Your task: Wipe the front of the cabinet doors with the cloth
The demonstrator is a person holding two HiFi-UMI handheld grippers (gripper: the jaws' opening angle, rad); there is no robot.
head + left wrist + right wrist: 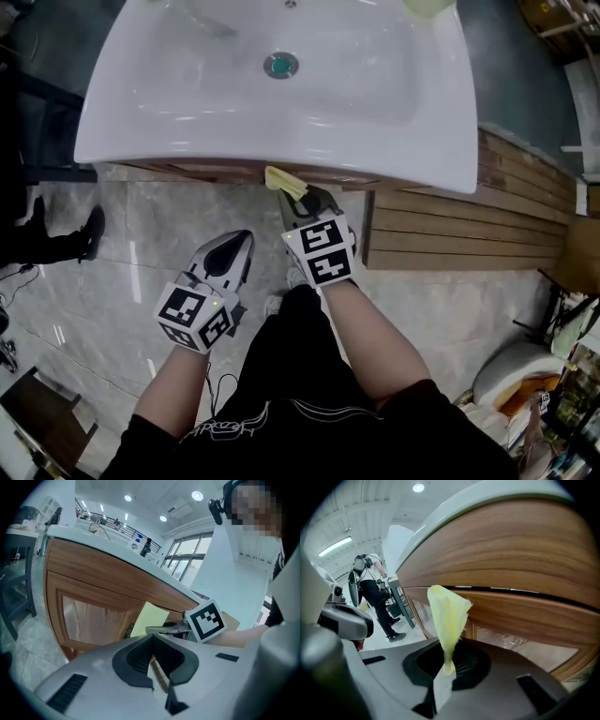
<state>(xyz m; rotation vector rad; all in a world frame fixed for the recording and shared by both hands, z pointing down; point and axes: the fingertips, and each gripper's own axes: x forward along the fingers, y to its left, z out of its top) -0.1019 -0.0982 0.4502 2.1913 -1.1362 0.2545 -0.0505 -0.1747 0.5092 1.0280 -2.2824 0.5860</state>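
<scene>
While I look down through the head view, my right gripper (305,202) pinches the yellow cloth (286,182) just ahead of it, under the sink (122,141) rim, and the left gripper (232,251) hangs beside it. The left gripper view shows those jaws together, empty. The right gripper view shows the cloth rising from clenched jaws, right before the cabinet door (520,644).

Glossy grey marble-tile floor (122,281) carries the wooden vanity cabinet (98,588); slatted wooden decking (450,225) lies right of it.

Overhead; two low, close to cabinet (511,550)
</scene>
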